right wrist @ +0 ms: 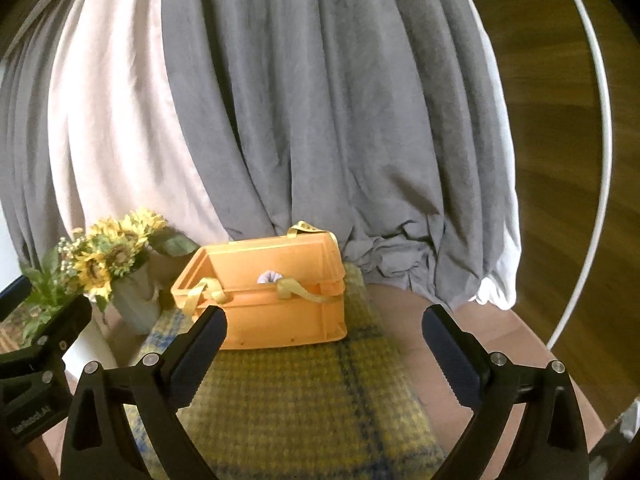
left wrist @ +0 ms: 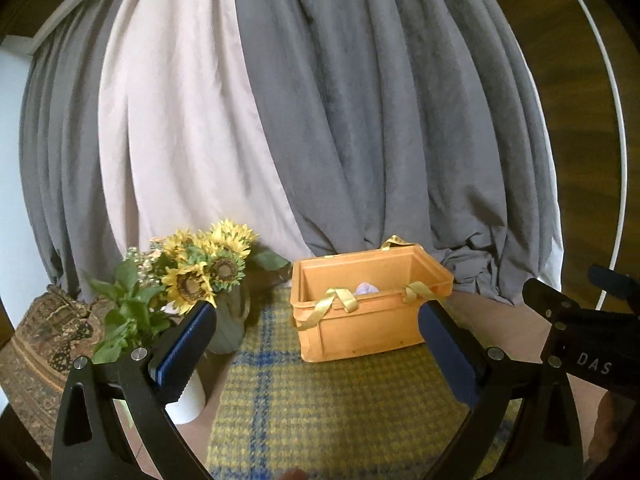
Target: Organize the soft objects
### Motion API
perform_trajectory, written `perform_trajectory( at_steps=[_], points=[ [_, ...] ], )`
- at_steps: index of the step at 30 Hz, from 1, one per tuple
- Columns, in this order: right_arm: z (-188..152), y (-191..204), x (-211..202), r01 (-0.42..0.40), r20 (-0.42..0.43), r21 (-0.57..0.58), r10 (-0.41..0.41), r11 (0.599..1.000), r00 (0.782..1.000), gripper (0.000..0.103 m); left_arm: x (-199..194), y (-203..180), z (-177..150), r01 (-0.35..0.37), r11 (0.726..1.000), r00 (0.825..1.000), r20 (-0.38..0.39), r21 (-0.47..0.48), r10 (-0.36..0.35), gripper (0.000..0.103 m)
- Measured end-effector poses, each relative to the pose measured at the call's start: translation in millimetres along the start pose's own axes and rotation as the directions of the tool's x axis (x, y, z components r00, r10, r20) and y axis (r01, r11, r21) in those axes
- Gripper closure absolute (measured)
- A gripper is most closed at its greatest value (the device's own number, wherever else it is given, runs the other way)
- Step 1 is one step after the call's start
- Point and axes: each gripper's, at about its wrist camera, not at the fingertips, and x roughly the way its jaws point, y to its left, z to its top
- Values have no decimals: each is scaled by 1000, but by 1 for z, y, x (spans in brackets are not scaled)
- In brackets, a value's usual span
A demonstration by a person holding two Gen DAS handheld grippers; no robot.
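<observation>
An orange plastic crate (left wrist: 360,320) (right wrist: 272,304) with yellow ribbon handles stands on a yellow and blue checked cloth (left wrist: 320,408) (right wrist: 296,408). A pale, soft white bundle (left wrist: 367,289) (right wrist: 269,277) peeks over its rim from inside. My left gripper (left wrist: 318,322) stands open in front of the crate, nothing between its blue pads. My right gripper (right wrist: 324,332) is open too and holds nothing; it hovers over the cloth, short of the crate. Each gripper's black body shows at the edge of the other's view.
A bunch of sunflowers (left wrist: 204,264) (right wrist: 112,252) in a pale vase stands left of the crate, with a white cup (left wrist: 188,400) nearer. Grey and pale pink curtains (left wrist: 320,120) hang behind. A patterned cushion (left wrist: 44,340) lies far left; a white hoop (right wrist: 600,160) curves at right.
</observation>
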Motion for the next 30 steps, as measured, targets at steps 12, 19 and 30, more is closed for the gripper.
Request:
perform_trajectory(
  at_steps=[12, 19, 30],
  points=[
    [-17, -19, -75, -34, 34, -31, 35, 999, 999, 4, -74, -11, -19, 0, 999, 1000, -5, -46, 0, 0],
    [-28, -27, -109, -38, 45, -29, 39, 999, 998, 4, -108, -16, -27, -2, 998, 1000, 1, -56, 2, 0],
    [-37, -29, -151, -48, 83, -35, 51, 998, 995, 4, -150, -17, -34, -15, 998, 999, 39, -56, 17, 0]
  ],
)
